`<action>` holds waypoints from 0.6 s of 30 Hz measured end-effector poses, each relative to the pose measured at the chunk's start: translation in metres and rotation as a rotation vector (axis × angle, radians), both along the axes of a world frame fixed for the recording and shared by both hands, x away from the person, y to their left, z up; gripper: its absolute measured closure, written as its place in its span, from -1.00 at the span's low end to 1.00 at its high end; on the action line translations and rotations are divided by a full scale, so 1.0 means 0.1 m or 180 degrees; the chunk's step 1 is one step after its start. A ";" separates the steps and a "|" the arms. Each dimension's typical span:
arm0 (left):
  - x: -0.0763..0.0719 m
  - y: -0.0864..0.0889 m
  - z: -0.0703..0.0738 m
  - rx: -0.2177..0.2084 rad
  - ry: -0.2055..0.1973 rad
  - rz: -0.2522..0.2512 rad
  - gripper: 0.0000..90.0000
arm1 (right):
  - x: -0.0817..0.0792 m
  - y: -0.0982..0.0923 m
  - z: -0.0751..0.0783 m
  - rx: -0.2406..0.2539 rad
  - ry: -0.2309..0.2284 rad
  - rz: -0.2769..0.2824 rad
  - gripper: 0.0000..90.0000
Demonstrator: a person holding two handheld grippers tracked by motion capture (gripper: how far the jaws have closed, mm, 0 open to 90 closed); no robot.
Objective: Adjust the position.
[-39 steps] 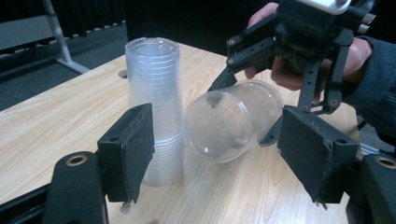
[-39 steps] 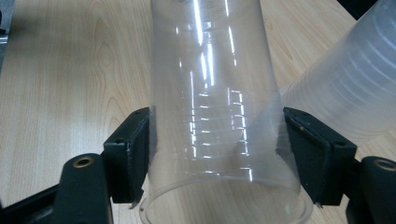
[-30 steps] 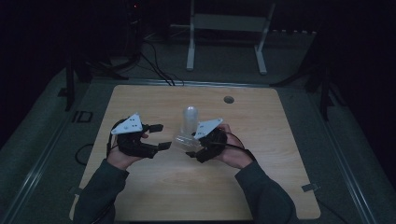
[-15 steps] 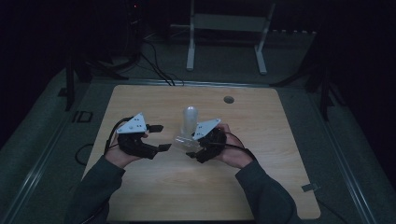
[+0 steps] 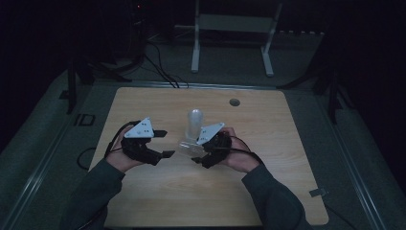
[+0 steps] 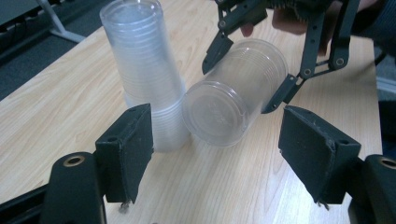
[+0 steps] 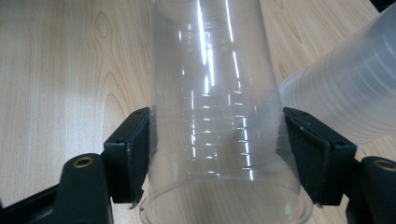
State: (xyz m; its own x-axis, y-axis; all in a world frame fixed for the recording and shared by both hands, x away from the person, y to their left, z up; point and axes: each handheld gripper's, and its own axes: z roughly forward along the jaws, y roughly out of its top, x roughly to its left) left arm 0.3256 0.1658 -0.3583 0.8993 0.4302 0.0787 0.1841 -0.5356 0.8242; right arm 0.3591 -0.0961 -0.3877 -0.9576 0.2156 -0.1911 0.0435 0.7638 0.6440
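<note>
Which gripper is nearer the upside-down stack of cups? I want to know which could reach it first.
Right. The right gripper, holding a single cup on its side, is right beside the stack; the left gripper, jaws open, sits farther off.

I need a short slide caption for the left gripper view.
Right gripper holds a clear plastic cup sideways beside an upturned stack of clear cups.

One stack of clear plastic cups (image 6: pixel 142 74), upside down near the middle of the table (image 5: pixel 287 182), the number of cups nested in it too blurred to tell. One single clear cup (image 6: pixel 233 95) lying on its side just beside that stack. Two grippers: left gripper (image 5: pixel 160 143), right gripper (image 5: pixel 197 152). One round hole (image 5: pixel 234 102) near the table's far edge.
</note>
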 end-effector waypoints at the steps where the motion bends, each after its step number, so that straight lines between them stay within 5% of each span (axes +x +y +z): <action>1: 0.00 -0.01 0.00 0.0022 -0.0005 -0.0002 -0.43 | 0.00 0.00 0.00 -0.0013 -0.0004 0.0010 -0.36; 18: 0.02 -0.08 -0.01 0.0383 -0.0008 -0.0083 -0.43 | -0.05 0.05 -0.06 -0.0215 -0.0067 0.0051 -0.36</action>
